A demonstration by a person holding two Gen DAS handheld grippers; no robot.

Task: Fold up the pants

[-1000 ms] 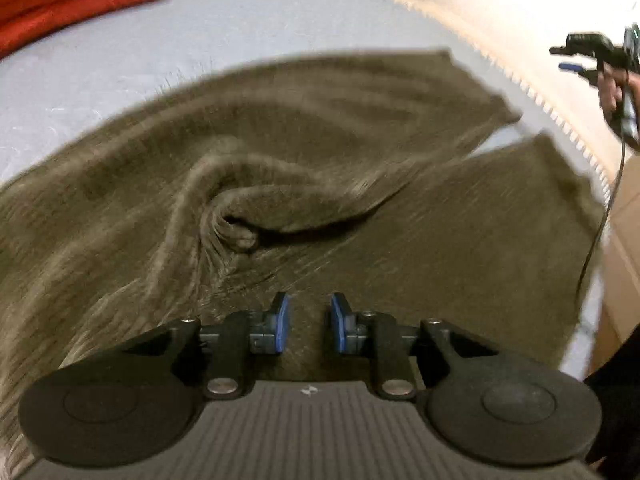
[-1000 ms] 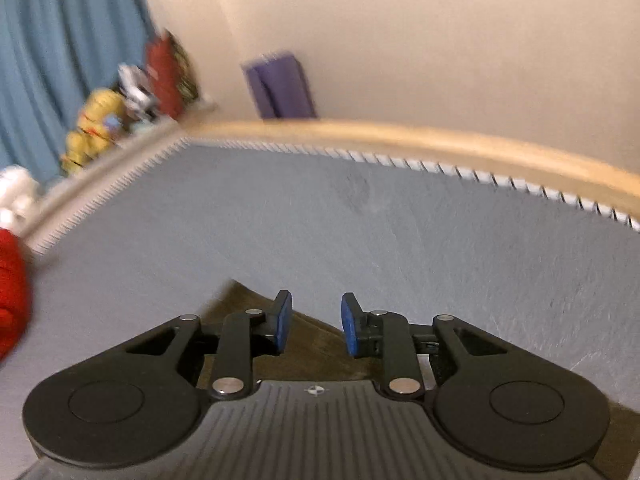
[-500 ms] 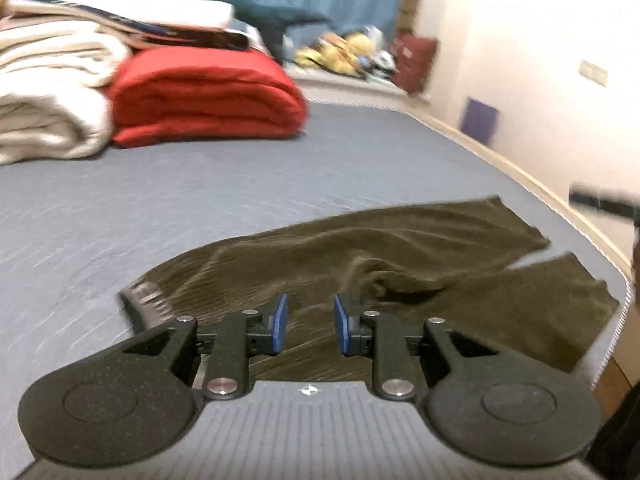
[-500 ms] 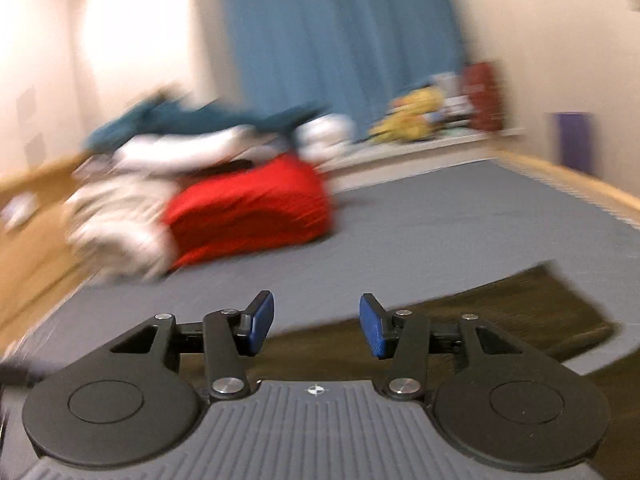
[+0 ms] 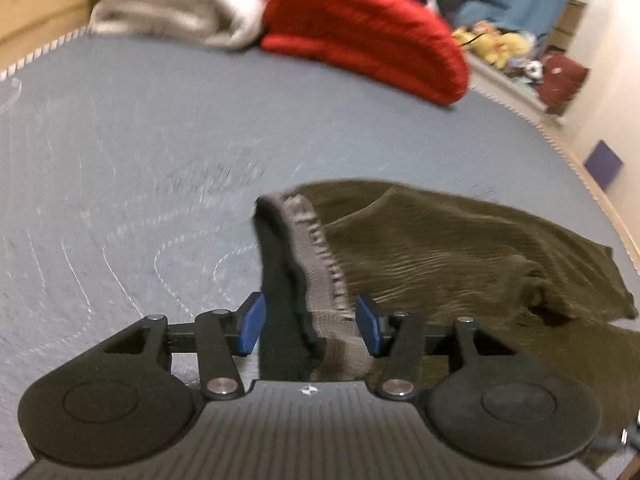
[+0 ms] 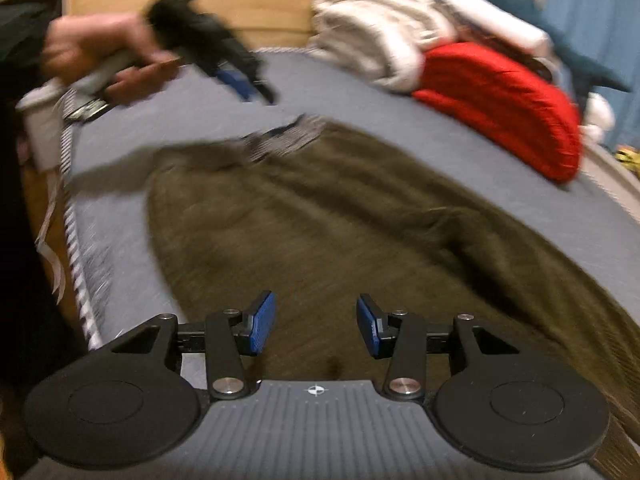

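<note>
So, left wrist view first: a second earlier the left gripper was over the middle of the pants with its pads close together, and by this frame it had swung round to the waistband with the pads spread wide. The elastic band sat between them, not pinched yet. The pants lay on the bed, toward its right edge, well short of the red blanket and white bedding at the far end.

Right wrist view: the right gripper had turned from the wall to face across the pants, released, nothing in it, hovering above the fabric. The other hand showed near the bed's left edge by the waistband, though it's pretty blurry.

My guess is both were lining up for a grab, so folding hadn't really started.
</note>
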